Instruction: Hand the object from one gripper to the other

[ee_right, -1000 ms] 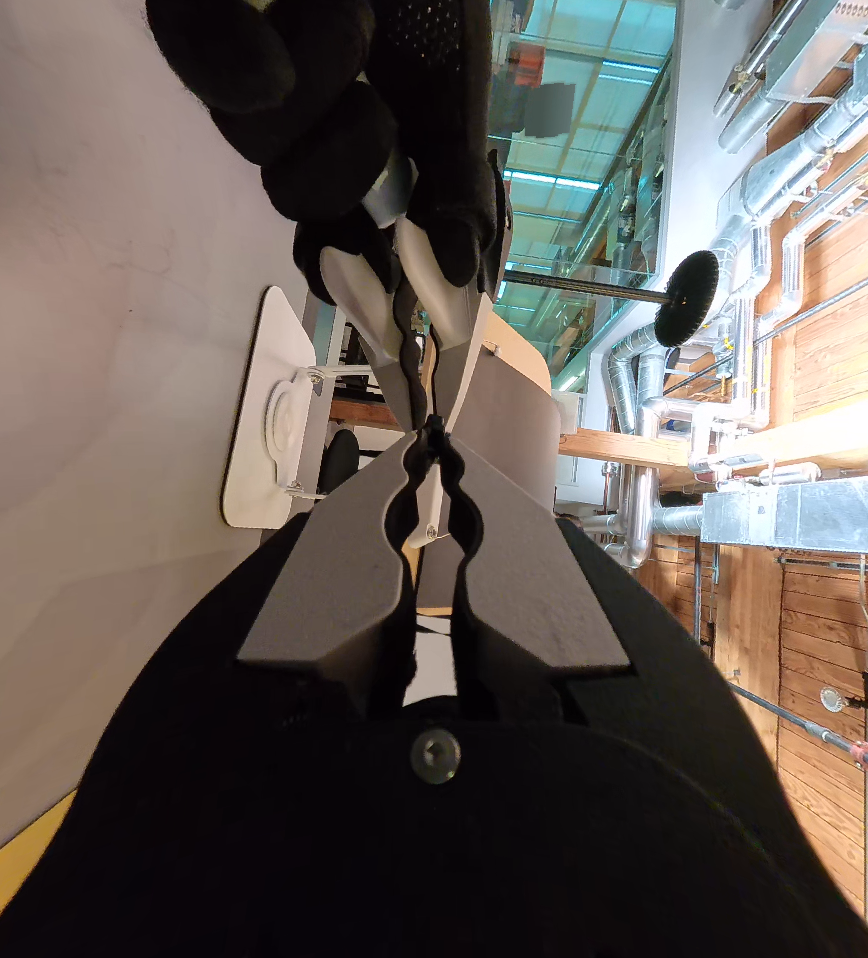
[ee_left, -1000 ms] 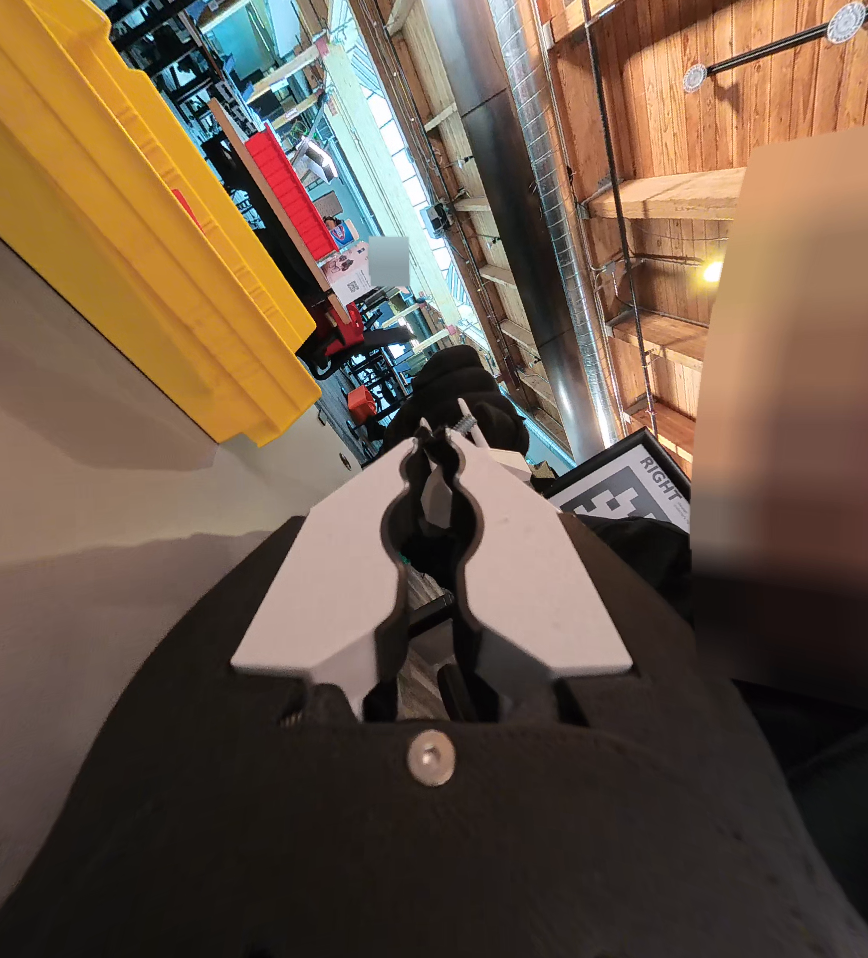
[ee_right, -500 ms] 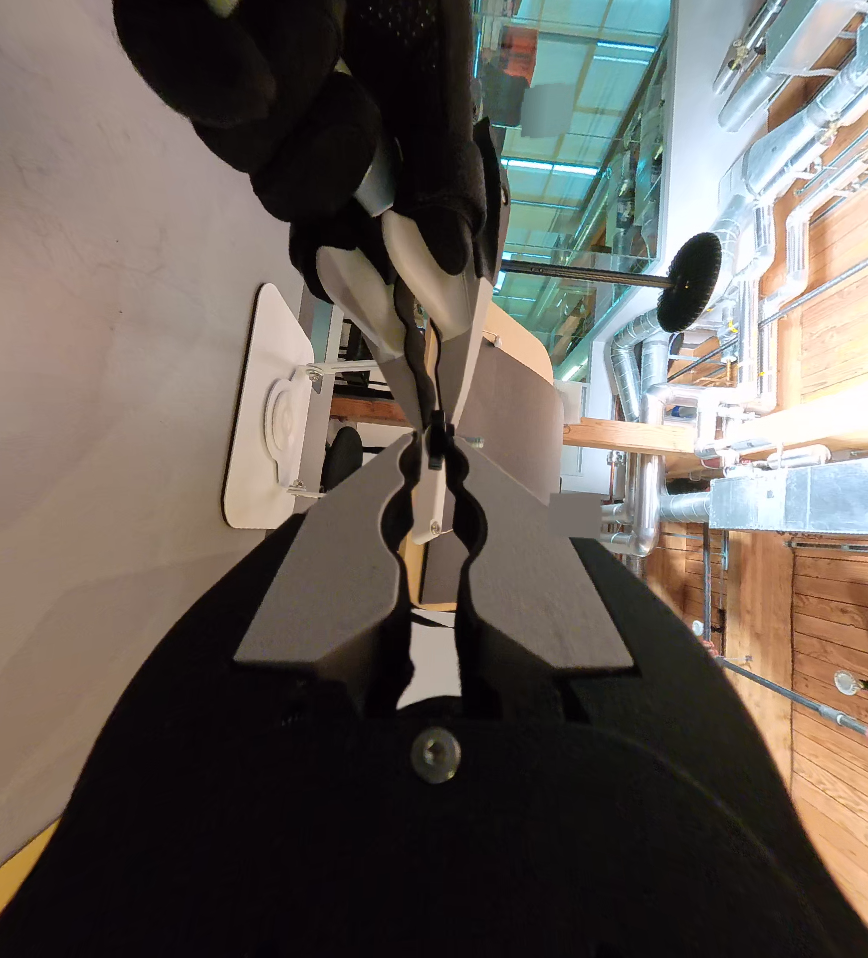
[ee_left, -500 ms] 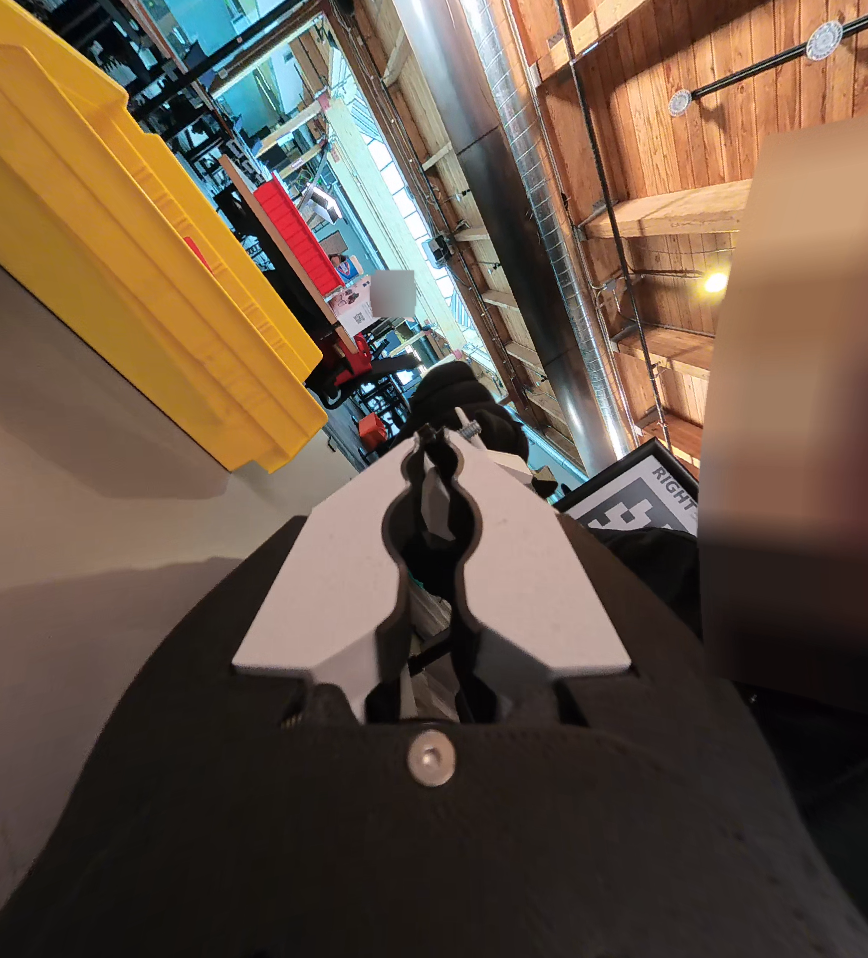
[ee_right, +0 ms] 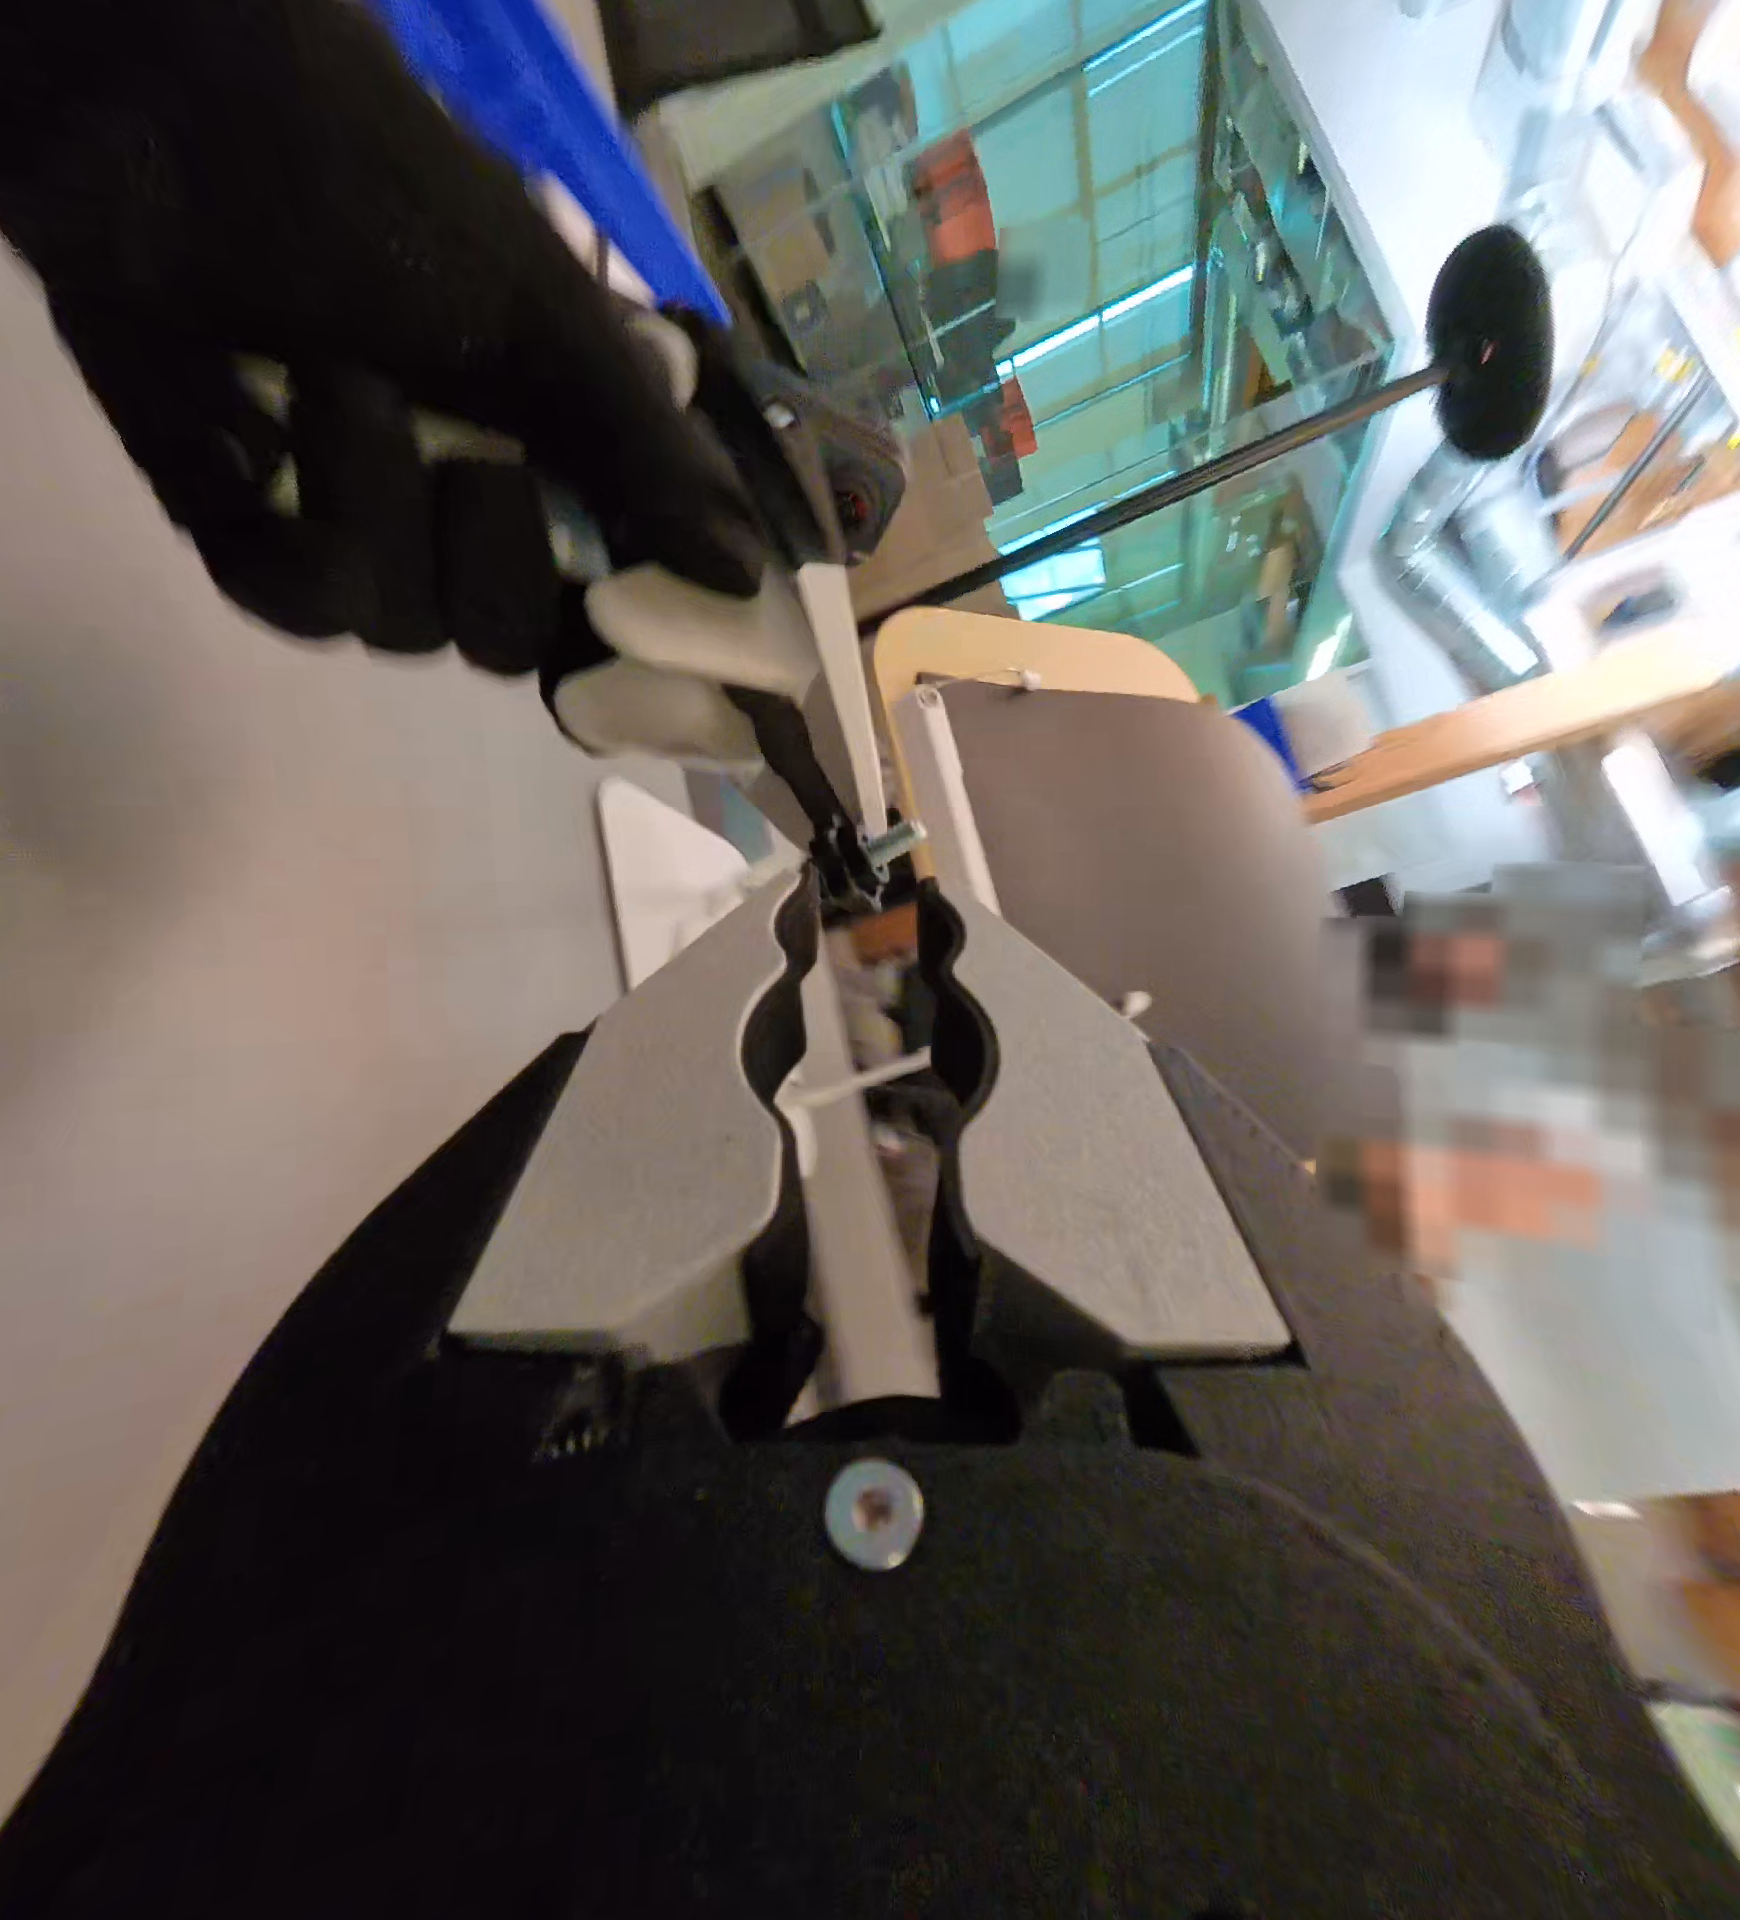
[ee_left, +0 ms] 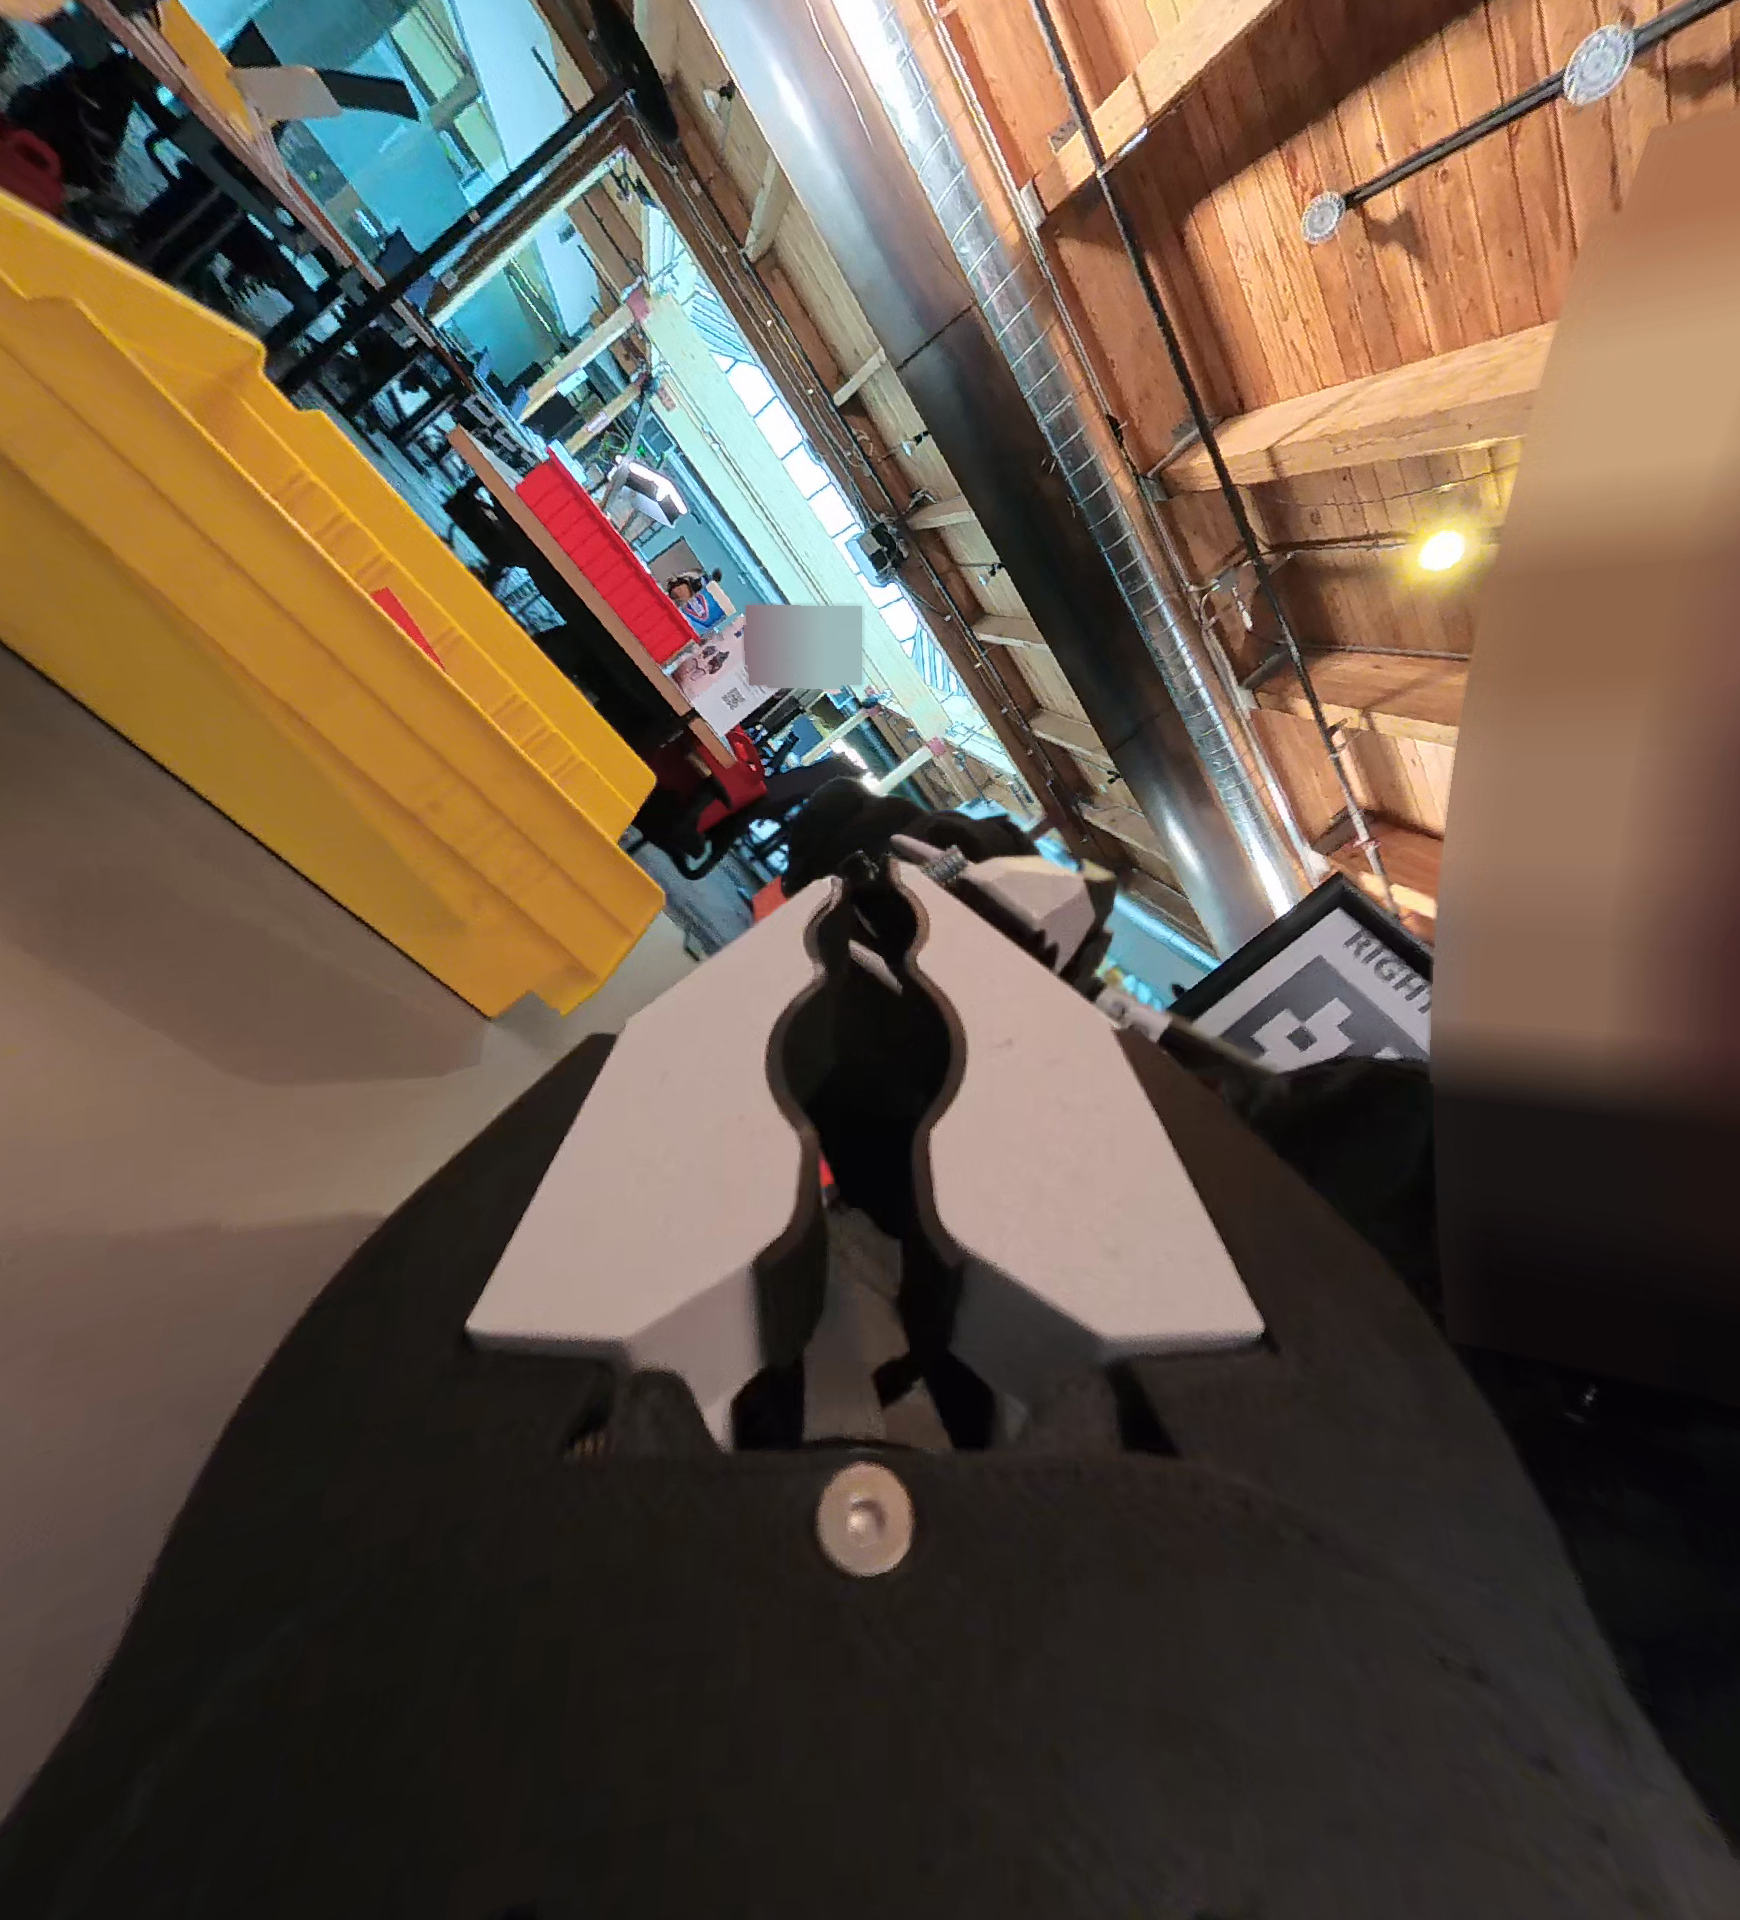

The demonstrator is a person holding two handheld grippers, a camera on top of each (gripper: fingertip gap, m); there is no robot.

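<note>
Handover state: left gripper [ee_left: 858,891] is clamped on the black part [ee_left: 871,868] right at its fingertips. In the left wrist view the tips meet at frame centre, slightly above the middle. A short threaded screw [ee_left: 941,862] sticks out of the part toward the right.

Right wrist view: right gripper [ee_right: 868,899] has its jaws spread, with a clear gap down the whole length between the pads. The part [ee_right: 850,868] sits at the mouth of that gap, just above frame centre. The left gripper's fingers come down onto it from the upper left. The screw pokes out to the right here too. Can't tell whether the right pads touch the part; this view is motion-blurred.

A black gloved hand [ee_right: 378,343] holds the left gripper, filling the upper left of the right wrist view.

Surroundings:
- grey table [ee_left: 118,1195] along the left side of both views
- yellow bin [ee_left: 222,582] on the table, upper left of the left wrist view, well apart from the grippers
- black-and-white marker tag [ee_left: 1323,1013] at right of centre, beyond the left gripper's tips
</note>
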